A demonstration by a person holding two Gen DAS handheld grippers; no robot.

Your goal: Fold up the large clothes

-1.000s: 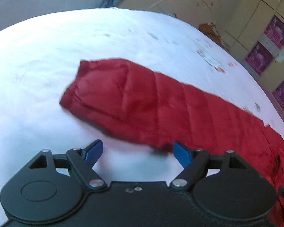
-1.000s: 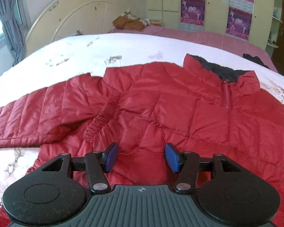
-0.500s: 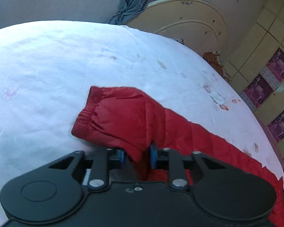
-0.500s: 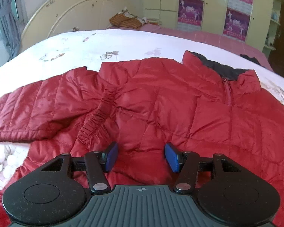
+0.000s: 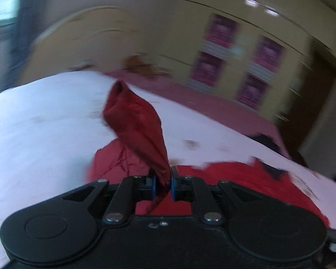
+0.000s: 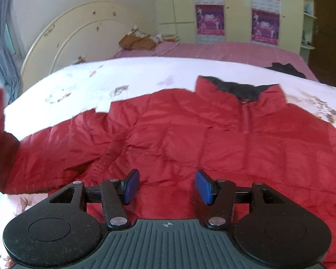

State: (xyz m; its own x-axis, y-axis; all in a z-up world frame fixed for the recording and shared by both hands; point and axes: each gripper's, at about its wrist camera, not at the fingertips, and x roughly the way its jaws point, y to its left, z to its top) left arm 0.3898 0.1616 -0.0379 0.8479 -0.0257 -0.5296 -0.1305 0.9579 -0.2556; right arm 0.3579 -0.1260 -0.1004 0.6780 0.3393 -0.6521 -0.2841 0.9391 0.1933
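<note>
While the left wrist view is smeared with blur, I can still read the main layout: the bed (image 6: 145, 76) fills both views, covered by a white floral sheet, with a pink cover on its far side. Behind it I see a cream headboard (image 6: 62, 38), a yellowish wardrobe (image 6: 237, 9) carrying purple posters, and a grey curtain (image 6: 0, 33) at the left edge.

Spread across the bed is the red quilted jacket (image 6: 190, 134), lying front up with its dark-lined collar (image 6: 237, 88) pointing toward the far side and the short zip just below it. One sleeve runs out to the left in the right wrist view, its gathered cuff seam lying near the body of the jacket.

From my left wrist camera, the sleeve (image 5: 136, 121) rises off the bed, twisted and standing up in front of the lens, with its open cuff end at the top. My left claw (image 5: 162, 185) is clamped on the lower part of that sleeve, fabric pinched between the blue pads with a little tail hanging below them.

My right claw (image 6: 166, 187) hangs over the lower front of the jacket with its blue pads (image 6: 132, 186) spread wide and nothing between them; I cannot tell whether they touch the fabric.

A small brown heap (image 6: 143, 40) sits by the headboard, and a dark item (image 6: 284, 68) lies on the pink cover.
</note>
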